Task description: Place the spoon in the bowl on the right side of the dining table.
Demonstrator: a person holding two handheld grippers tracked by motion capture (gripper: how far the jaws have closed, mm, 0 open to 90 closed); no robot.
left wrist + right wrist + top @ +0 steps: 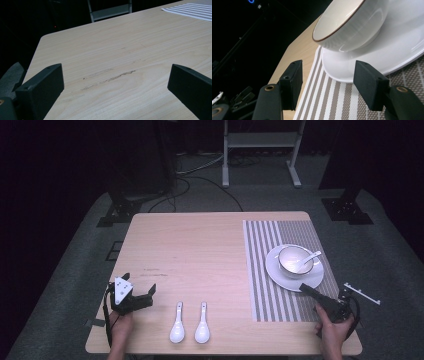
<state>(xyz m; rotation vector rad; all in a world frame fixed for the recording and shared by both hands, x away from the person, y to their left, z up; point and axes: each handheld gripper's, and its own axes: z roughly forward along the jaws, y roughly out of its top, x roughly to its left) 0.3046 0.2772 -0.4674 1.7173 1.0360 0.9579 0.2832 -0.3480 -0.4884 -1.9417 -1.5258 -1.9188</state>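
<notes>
A white bowl with a dark rim stands on a white plate on the striped placemat, and a white spoon lies in the bowl. Two more white spoons lie side by side near the table's front edge. My right gripper points at the plate's near rim. In the right gripper view it is open, with the plate and bowl just beyond the jaws. My left gripper rests at the front left, open over bare wood.
The wooden table has a scuffed patch ahead of the left jaws. A white bracket juts out beside the right hand. On the floor behind stand a white-framed stand, cables and black stand bases.
</notes>
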